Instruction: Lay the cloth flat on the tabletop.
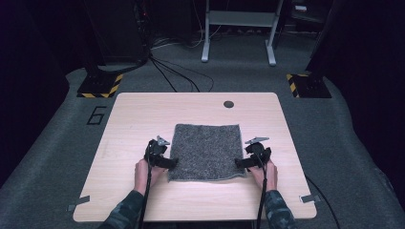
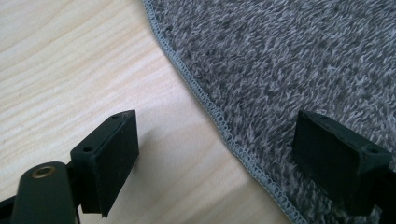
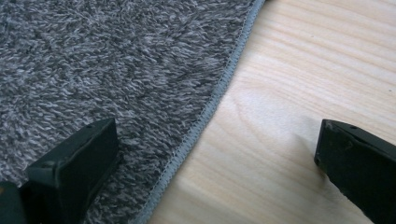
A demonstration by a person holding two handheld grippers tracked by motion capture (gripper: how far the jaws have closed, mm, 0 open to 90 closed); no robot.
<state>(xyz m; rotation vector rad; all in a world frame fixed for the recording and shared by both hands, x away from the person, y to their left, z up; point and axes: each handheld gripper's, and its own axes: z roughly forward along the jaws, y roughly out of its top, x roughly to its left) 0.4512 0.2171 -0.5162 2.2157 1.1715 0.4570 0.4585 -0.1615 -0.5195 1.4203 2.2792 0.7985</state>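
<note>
A grey fluffy towel (image 1: 205,150) lies flat in the middle of the light wooden table (image 1: 143,109). My left gripper (image 1: 172,162) sits low at the towel's left edge, near its front corner. In the left gripper view the towel (image 2: 289,60) has its stitched hem running between the open jaws of my left gripper (image 2: 217,135), one jaw over wood (image 2: 70,60), the other over pile. My right gripper (image 1: 240,163) mirrors this at the right edge. In the right gripper view my right gripper (image 3: 217,135) stands open astride the hem, towel (image 3: 107,56) on one side, wood (image 3: 317,60) on the other.
A round dark cable hole (image 1: 229,104) sits near the table's far edge. Beyond the table are two floor bases with yellow-black tape (image 1: 100,85), loose cables (image 1: 176,76) and a grey metal frame (image 1: 239,28). Tape tabs mark the table's front corners (image 1: 79,204).
</note>
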